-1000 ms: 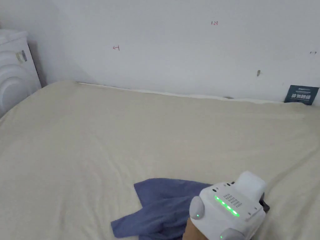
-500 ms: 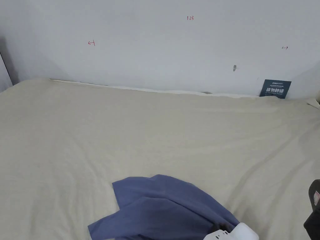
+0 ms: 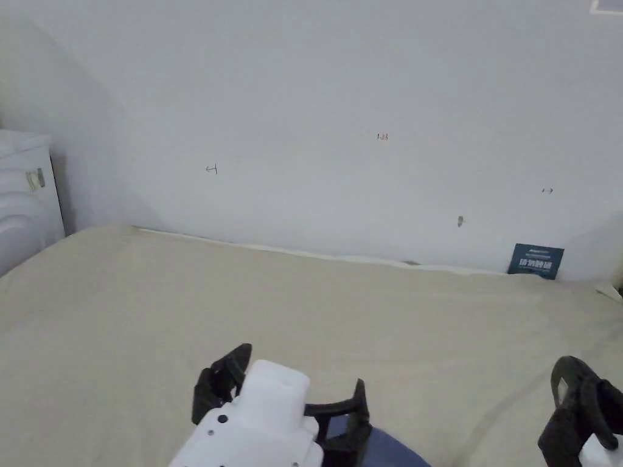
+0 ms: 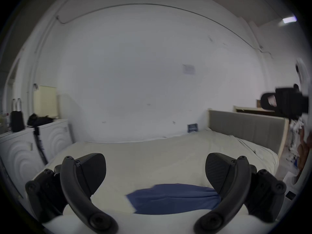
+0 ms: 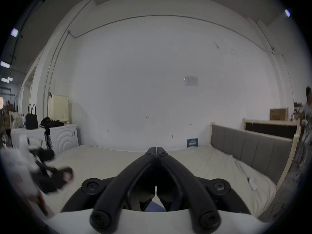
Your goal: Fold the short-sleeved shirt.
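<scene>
The blue short-sleeved shirt [image 4: 173,198] lies crumpled on the cream bed sheet [image 3: 304,304], near the bed's front edge. A corner of the shirt [image 3: 389,453] peeks out beside the white gripper body in the head view. My left gripper [image 3: 302,366] hovers above and just behind it, jaws wide apart and empty [image 4: 155,170]. My right gripper [image 3: 578,401] is held up at the far right, off the cloth. Its jaws meet at the tips [image 5: 156,149] with nothing between them. A sliver of blue shirt [image 5: 154,207] shows beneath it.
White wall runs along the bed's far side, with a small dark blue card [image 3: 535,260] leaning on it. White washing machines [image 3: 24,194] stand at the left. A grey padded headboard [image 5: 249,144] bounds the right end. A person [image 5: 308,106] stands far right.
The head camera has tilted up, so the shirt has slid to the bottom edge. The left gripper has come off the shirt and shows open jaws. The right gripper has come into view at the right.
</scene>
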The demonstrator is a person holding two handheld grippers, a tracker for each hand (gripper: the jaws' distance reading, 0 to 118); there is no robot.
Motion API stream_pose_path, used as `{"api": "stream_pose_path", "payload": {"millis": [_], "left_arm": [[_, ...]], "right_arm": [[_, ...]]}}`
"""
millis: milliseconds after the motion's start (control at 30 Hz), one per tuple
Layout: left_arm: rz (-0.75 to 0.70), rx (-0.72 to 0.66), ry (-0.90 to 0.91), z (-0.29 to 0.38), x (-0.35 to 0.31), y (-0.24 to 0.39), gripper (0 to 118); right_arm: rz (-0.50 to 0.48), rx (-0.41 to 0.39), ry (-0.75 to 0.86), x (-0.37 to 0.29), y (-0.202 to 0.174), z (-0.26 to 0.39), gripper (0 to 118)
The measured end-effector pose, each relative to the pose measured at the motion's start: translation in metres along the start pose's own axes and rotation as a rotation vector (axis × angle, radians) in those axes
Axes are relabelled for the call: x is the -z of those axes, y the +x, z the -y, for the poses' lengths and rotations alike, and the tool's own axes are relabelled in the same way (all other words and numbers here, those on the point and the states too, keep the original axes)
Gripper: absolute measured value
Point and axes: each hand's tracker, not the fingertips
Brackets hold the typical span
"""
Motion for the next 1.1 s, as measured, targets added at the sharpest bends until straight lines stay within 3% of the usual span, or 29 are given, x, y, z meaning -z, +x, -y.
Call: {"api": "stream_pose_path", "payload": {"millis": [100,167,200,233,267,333,367,467,833,1100], "left_arm": [[-0.074,-0.034,0.043,-0.013,-0.025,-0.035,116],[-0.126,-0.048,0.057,-0.015,-0.039,-0.053,106],[-0.133,-0.057,0.067,-0.015,-0.046,-0.061,85],[-0.166,-0.077,0.080,-0.015,-0.055,-0.068,28],[-0.217,-0.091,0.096,-0.012,-0.061,-0.073,3],[-0.272,-0.107,0.101,-0.007,-0.073,-0.083,3],[-0.223,-0.113,0.082,-0.007,-0.076,-0.087,3],[-0.270,-0.071,0.074,-0.005,-0.083,-0.086,3],[-0.221,-0.029,0.103,-0.008,-0.083,-0.088,3],[-0.064,-0.073,-0.182,0.079,-0.002,-0.118,5]], "right_arm": [[-0.020,-0.005,0.031,-0.013,-0.010,-0.011,0],[-0.011,-0.009,0.046,-0.020,-0.016,-0.013,0],[0.006,-0.021,0.051,-0.023,-0.018,-0.014,0],[0.007,-0.030,0.048,-0.025,-0.020,-0.014,0],[0.000,-0.040,0.044,-0.026,-0.021,-0.014,0],[0.000,-0.040,0.039,-0.029,-0.023,-0.014,0],[0.001,-0.035,0.037,-0.031,-0.023,-0.013,0],[-0.012,-0.029,0.037,-0.033,-0.025,-0.013,0],[-0.035,-0.011,0.036,-0.034,-0.027,-0.012,0],[-0.033,0.001,-0.004,-0.019,-0.023,0.006,0]]}}
